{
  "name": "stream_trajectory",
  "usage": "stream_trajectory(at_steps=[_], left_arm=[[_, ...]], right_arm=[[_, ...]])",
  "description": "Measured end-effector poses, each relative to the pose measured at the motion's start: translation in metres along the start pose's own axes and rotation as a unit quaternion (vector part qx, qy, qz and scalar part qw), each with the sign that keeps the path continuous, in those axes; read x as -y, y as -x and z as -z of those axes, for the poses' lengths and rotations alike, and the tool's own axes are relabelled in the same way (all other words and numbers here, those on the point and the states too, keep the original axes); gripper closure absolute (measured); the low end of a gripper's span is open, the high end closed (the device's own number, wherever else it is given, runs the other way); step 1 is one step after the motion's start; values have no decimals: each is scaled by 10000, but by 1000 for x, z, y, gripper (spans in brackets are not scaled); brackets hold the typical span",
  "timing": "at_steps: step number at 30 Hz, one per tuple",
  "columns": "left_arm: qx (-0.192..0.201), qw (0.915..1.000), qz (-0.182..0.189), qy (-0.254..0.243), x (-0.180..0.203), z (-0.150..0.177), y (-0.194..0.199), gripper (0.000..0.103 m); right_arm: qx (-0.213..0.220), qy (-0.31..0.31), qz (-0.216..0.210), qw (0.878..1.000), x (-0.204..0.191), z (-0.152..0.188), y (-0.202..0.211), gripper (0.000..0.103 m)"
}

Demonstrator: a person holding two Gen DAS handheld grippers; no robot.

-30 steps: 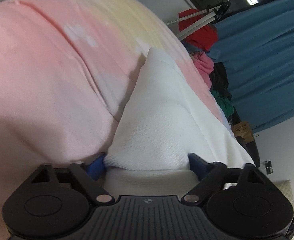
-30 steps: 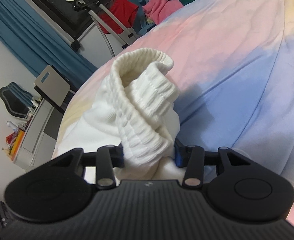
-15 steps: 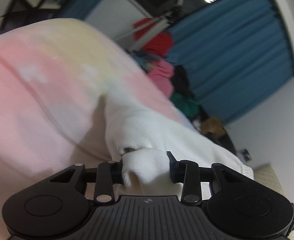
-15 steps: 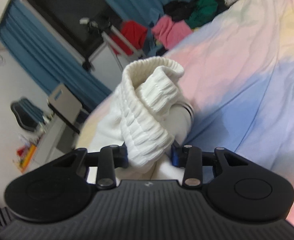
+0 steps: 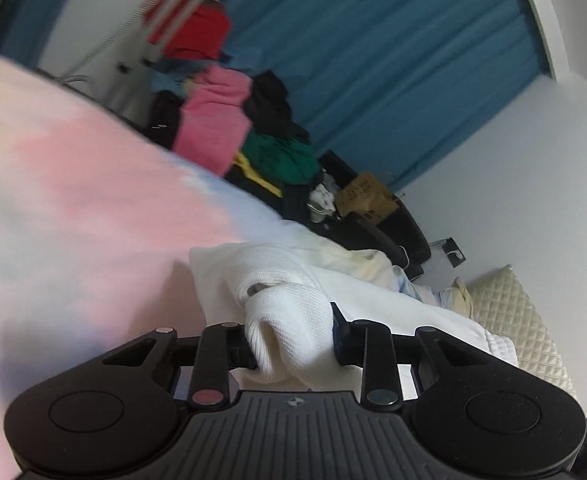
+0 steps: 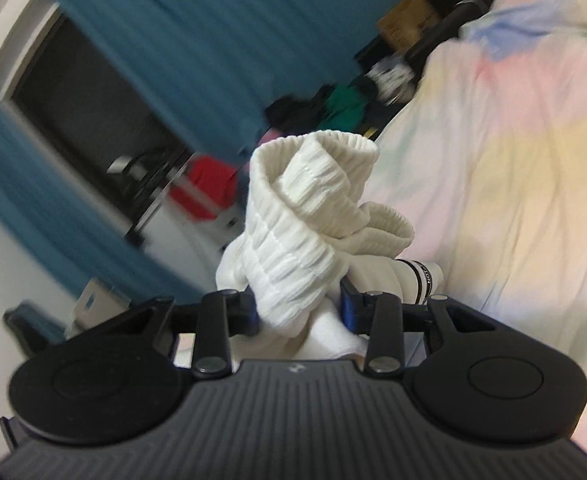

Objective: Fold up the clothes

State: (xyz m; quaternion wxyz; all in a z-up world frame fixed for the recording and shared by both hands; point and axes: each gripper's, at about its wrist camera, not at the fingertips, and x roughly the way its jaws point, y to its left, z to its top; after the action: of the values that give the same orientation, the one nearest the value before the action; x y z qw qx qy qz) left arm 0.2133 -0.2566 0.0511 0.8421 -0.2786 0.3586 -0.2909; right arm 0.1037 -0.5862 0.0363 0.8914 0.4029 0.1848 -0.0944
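Left tool [image 5: 293, 336] has just been closing onto the white garment [image 5: 293, 320]; right tool [image 6: 299, 308] pinches its ribbed hem [image 6: 293, 248]

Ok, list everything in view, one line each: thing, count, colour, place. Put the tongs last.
white knit garment: one, white, bunched up, gripped at two spots, ribbed hem in the right view
bedspread: one, pastel pink, yellow and blue, under the garment
clothes pile: several pieces, pink, red, green, black, beyond the bed
curtains: blue, along the far wall
paper bag: one, brown, by the pile
quilted cushion: one, cream, right edge of the left view
left tongs: black, closed on the garment
right tongs: black, closed on the ribbed hem
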Motion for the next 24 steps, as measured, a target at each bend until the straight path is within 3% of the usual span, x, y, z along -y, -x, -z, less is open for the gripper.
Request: stream_trajectory(at_steps=[6, 10, 14, 17, 20, 24], left_arm=[[-145, 9998, 41, -134, 55, -25, -148, 72], [-308, 9992, 36, -250, 32, -11, -212, 71], [-92, 9941, 352, -1020, -3, 15, -218, 71], [-373, 9903, 297, -1306, -24, 41, -215, 70], [-625, 9857, 61, -1561, -44, 70, -207, 67], [-873, 9851, -150, -1475, -53, 74, -207, 50]], right_arm=[[182, -282, 530, 9980, 52, -80, -56, 63], [223, -496, 712, 9960, 97, -86, -95, 63], [280, -447, 675, 9963, 134, -57, -109, 63], [298, -445, 609, 9967, 154, -22, -97, 62], [12, -612, 897, 9941, 170, 13, -92, 60], [-75, -848, 1127, 9900, 192, 43, -93, 52]])
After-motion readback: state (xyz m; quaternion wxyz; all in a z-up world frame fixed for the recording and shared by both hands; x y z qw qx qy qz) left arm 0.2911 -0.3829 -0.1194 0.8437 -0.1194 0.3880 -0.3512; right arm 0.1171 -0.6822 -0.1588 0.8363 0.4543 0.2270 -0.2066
